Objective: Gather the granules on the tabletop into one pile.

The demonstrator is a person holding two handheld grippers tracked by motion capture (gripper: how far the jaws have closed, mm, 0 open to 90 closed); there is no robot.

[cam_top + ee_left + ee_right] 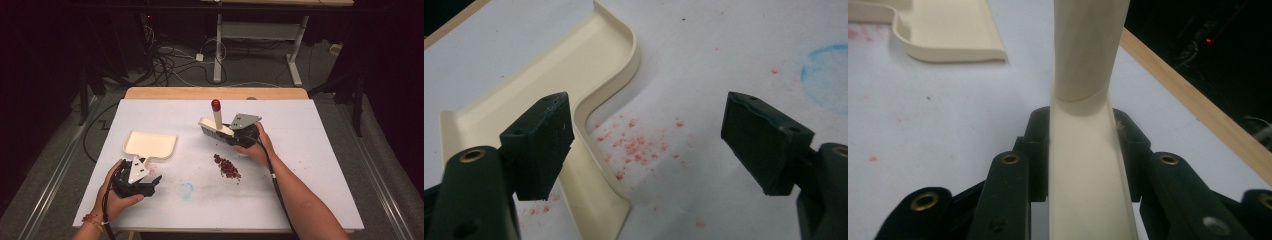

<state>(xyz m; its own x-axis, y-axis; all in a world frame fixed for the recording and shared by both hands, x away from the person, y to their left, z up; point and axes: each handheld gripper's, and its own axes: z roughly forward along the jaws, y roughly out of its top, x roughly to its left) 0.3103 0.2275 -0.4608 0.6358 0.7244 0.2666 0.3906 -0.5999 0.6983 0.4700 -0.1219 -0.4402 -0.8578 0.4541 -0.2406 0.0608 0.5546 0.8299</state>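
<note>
Gripping the brush (216, 125) in the right tool (234, 134), jaws clamped on both sides of its flat cream stem (1083, 190), red-capped end pointing up and bristles hanging above the desk (310, 165), beyond the pile of red crumbs (227, 167). Hovering the left tool (150, 176) at the handle of the cream dustpan (150, 144), jaws standing wide apart and pressing on nothing; in the left gripper view, the handle (594, 200) running just beside one pad (541, 145), with pink dust (634, 147) scattered on the desk between the jaws.

Judging the step: getting ready to sweep the crumbs into the pan, which is lying flat and well apart from the pile, to its left.

Doing it well, probably:
- closing the left tool squarely on the pan handle before any sweeping, so as not to be nudging the pan away;
- bringing the pan's open lip flat against the desk, near the pile;
- lowering the bristles behind the crumbs, on the side away from the pan;
- drawing short, light strokes toward the lip, avoiding flicking crumbs across toward the blue smudge (186, 190).
</note>
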